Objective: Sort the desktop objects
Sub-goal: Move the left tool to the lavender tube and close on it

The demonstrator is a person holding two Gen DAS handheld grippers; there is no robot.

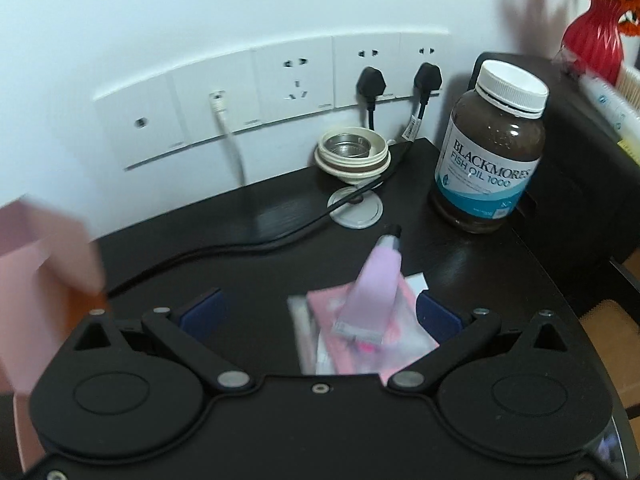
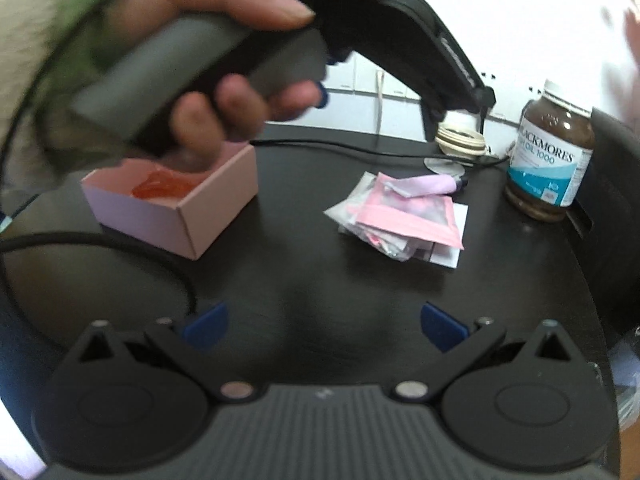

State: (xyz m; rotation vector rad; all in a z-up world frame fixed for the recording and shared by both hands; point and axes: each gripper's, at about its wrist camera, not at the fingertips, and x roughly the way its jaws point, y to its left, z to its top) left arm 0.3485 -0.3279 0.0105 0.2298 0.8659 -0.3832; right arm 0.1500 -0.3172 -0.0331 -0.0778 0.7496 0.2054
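**Left-wrist view: both tools spread wide over a dark tabletop**

Left-wrist view looks across a black, glossy tabletop [image 1: 280, 264] to a white wall carrying a row of white socket plates [image 1: 276, 92], two of them filled by black plugs. A black cable [image 1: 240, 246] snakes over the surface to a round grey grommet [image 1: 356, 208]. Behind the grommet sits a cream ribbed lid with a metal insert [image 1: 352, 154]. A brown, translucent fish oil bottle [image 1: 490, 148] with a white ribbed cap and blue-and-white label stands upright at the right. A red fluted vase [image 1: 594, 40] with orange flowers stands in the far right corner.

A soft lilac tube [image 1: 378, 284] with a dark cap lies across a heap of thin pink and clear plastic sachets [image 1: 360, 332], which rests on white paper. The left tool [image 1: 320, 312] hangs over this heap, blue pads far apart, holding nothing; the tube's crimped end lies between them, contact unclear.

From the right-wrist view, a pink cardboard box [image 2: 176, 204], open-topped and holding something orange, sits well left of the sachets. A hand [image 2: 224, 60] grips the left tool's grey handle above it. The right tool [image 2: 324, 324] is likewise wide apart and empty, above bare tabletop.
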